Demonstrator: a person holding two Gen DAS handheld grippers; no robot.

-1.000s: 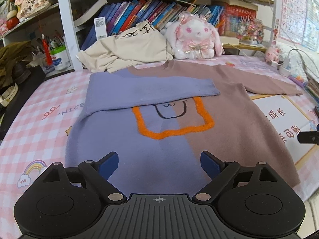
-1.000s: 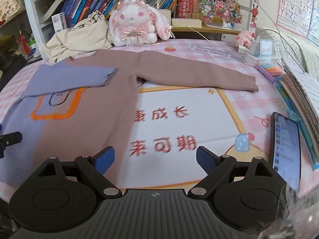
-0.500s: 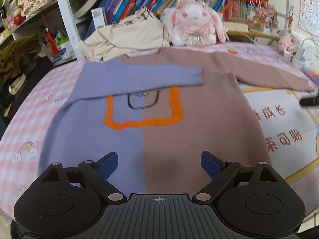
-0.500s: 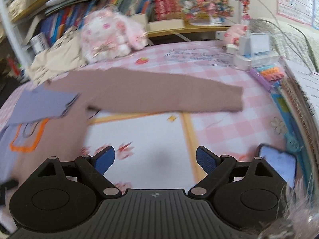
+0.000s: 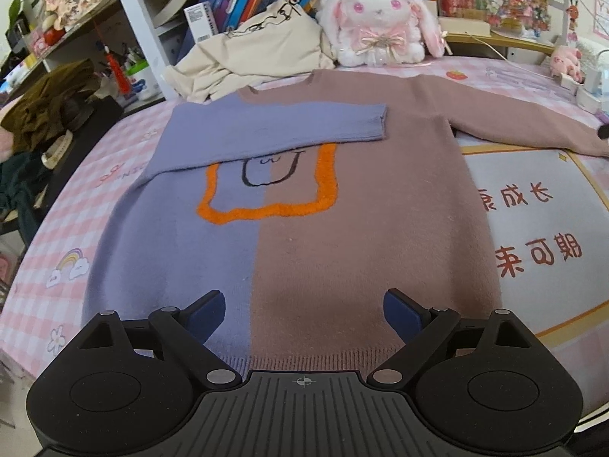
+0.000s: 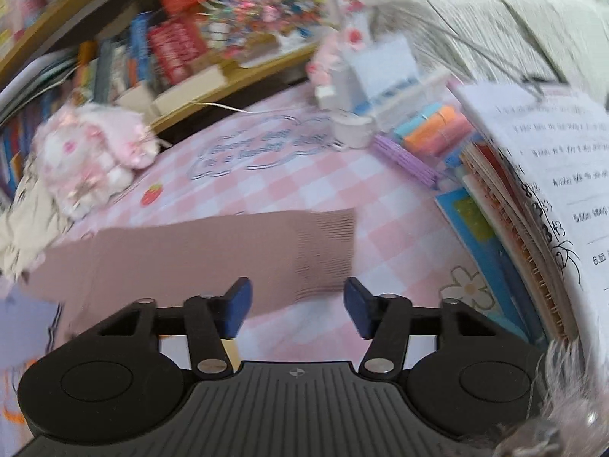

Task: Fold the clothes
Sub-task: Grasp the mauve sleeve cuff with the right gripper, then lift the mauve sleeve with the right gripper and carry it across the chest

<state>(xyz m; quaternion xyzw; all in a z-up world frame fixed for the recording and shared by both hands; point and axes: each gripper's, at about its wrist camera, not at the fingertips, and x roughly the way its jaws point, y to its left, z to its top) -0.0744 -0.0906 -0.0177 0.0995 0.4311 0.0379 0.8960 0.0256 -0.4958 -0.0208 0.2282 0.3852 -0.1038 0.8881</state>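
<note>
A half purple, half brown sweater (image 5: 289,198) with an orange frame design lies flat on the pink checked table. Its purple sleeve (image 5: 274,129) is folded across the chest. Its brown sleeve (image 5: 525,122) stretches out to the right. My left gripper (image 5: 302,314) is open and empty, hovering above the sweater's bottom hem. My right gripper (image 6: 297,310) is open and empty, right at the ribbed cuff of the brown sleeve (image 6: 323,251), with the cuff just ahead of the fingertips. The right wrist view is motion-blurred.
A cream garment (image 5: 259,53) and a plush rabbit (image 5: 380,19) sit at the table's back before a bookshelf. A stack of notebooks and papers (image 6: 533,205) lines the right edge, with a white box and sticky notes (image 6: 430,125) behind. Dark clothes (image 5: 42,114) lie at the left.
My right gripper has swung right and forward, from over the white mat to the brown sleeve's cuff. My left gripper has shifted right and back, toward the hem's middle. Both stayed open.
</note>
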